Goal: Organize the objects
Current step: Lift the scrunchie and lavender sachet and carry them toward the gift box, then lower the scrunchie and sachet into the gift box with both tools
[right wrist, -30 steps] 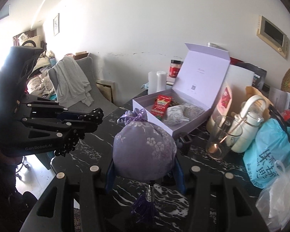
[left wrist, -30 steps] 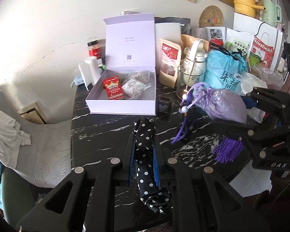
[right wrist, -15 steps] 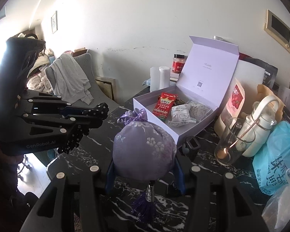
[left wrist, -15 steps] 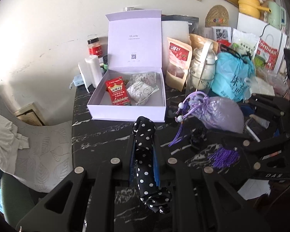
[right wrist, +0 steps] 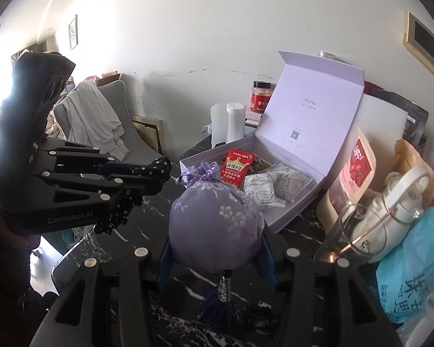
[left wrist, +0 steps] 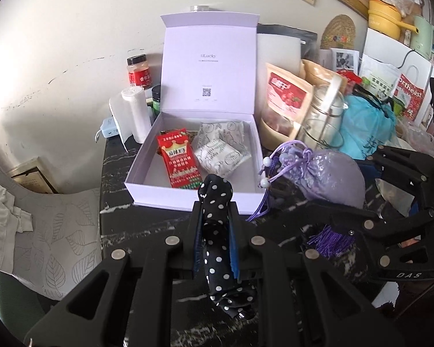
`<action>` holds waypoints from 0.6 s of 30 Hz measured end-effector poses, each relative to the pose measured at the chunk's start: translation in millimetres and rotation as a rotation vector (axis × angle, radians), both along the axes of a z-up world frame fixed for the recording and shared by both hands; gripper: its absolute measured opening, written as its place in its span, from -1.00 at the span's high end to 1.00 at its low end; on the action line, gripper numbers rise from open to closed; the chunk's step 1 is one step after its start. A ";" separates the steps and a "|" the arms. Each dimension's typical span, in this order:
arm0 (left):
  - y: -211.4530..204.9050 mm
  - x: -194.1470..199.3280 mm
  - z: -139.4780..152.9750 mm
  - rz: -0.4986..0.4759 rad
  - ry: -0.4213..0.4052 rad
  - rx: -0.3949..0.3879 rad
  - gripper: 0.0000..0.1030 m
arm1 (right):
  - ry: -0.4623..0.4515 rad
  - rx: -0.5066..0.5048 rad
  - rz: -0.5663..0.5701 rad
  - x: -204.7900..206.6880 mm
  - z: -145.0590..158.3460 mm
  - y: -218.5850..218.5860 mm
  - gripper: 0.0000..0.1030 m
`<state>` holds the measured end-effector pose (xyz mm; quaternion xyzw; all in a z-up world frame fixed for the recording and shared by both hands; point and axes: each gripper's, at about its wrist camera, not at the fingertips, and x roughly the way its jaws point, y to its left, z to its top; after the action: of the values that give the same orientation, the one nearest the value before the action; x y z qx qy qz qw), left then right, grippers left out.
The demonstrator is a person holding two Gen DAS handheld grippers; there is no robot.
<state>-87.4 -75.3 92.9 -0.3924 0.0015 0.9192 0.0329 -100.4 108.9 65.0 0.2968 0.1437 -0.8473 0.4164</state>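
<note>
An open lilac gift box (left wrist: 147, 170) (right wrist: 289, 219) stands on the black marble table, lid upright. Inside lie a red snack packet (left wrist: 179, 162) (right wrist: 237, 167) and white patterned sachets (left wrist: 220, 150) (right wrist: 272, 188). My left gripper (left wrist: 215, 211) (right wrist: 159, 170) is shut on a black polka-dot cloth (left wrist: 217, 231), just short of the box's near wall. My right gripper (right wrist: 217, 248) (left wrist: 341, 202) is shut on a purple embroidered pouch (right wrist: 214, 222) (left wrist: 327, 173) with a tassel (right wrist: 217, 306), to the right of the box's front corner.
A glass cup (right wrist: 358, 234), a white kettle (right wrist: 402, 199), a red-labelled pouch (left wrist: 286, 101) and a blue plastic bag (left wrist: 364, 127) crowd the right of the box. A white roll (left wrist: 136, 112) and red jar (left wrist: 139, 70) stand at its left. A grey chair (left wrist: 55, 237) flanks the table.
Both grippers have moved toward the open box with their loads; the box now looks larger and closer in both views.
</note>
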 end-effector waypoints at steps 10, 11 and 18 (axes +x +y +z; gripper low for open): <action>-15.6 -57.8 3.1 0.000 0.017 -0.020 0.71 | 0.020 -0.006 -0.001 -45.6 9.0 -22.4 0.03; -15.8 -62.4 3.0 -0.004 0.018 -0.023 0.72 | 0.028 -0.003 -0.004 -50.5 10.7 -23.9 0.03; -21.2 -102.2 5.3 -0.017 0.027 -0.039 0.71 | 0.059 0.004 -0.030 -84.7 22.2 -32.1 0.03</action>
<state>-189.6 -96.5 98.2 -0.3804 0.0232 0.9239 0.0331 -185.1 76.8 87.2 0.2749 0.1533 -0.8614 0.3986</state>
